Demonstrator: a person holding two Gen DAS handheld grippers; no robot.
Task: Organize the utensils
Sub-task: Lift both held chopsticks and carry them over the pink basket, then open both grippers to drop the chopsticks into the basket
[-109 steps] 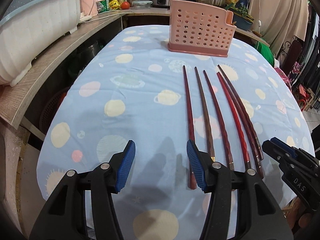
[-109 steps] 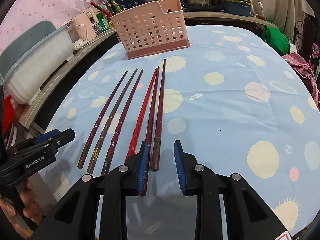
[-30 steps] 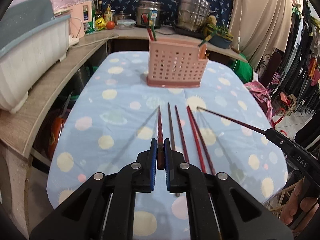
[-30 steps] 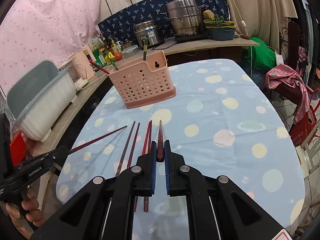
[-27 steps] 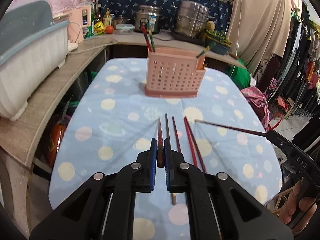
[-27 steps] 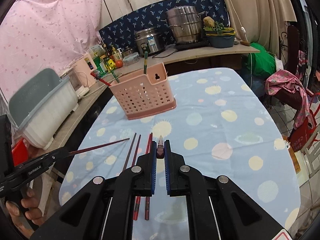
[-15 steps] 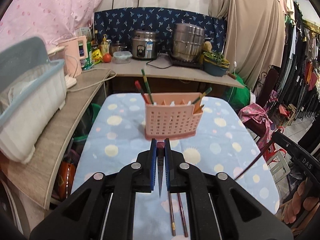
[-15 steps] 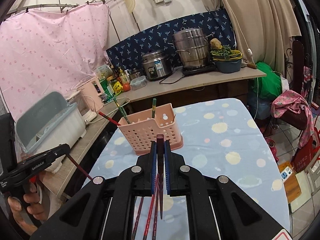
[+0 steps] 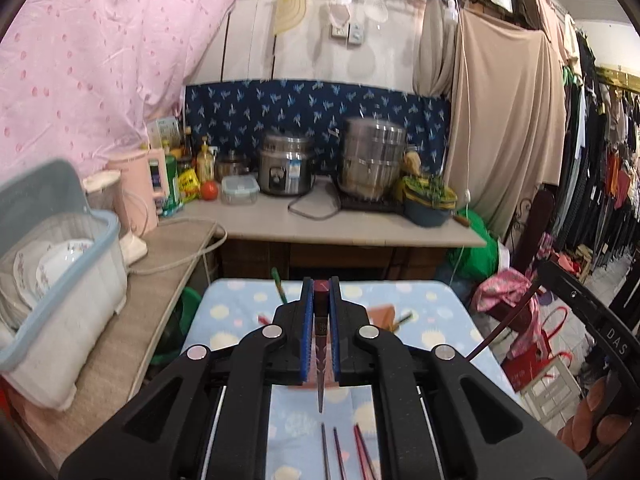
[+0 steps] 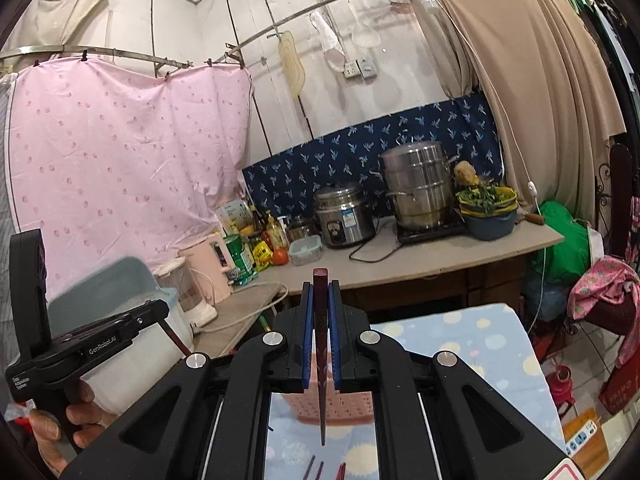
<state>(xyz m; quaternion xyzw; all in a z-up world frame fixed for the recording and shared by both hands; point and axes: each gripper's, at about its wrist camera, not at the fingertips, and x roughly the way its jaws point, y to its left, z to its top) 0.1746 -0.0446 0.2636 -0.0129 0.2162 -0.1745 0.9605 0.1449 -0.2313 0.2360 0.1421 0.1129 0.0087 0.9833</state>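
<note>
Both left tongs (image 9: 320, 312) and right tongs (image 10: 320, 320) clamped on one chopstick (image 9: 320, 376) each, tips down above pink holder (image 10: 348, 404); next: align over it, lower, release.

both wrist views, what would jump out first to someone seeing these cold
Dead centre in each view is a dark red chopstick pinched between blue pads and hanging tip-down: one in the left gripper, one in the right gripper. Below them lies the pale blue dotted tablecloth with more chopsticks on it and the pink utensil basket mostly hidden behind the fingers. Behind, two steel pots stand on the counter.
</note>
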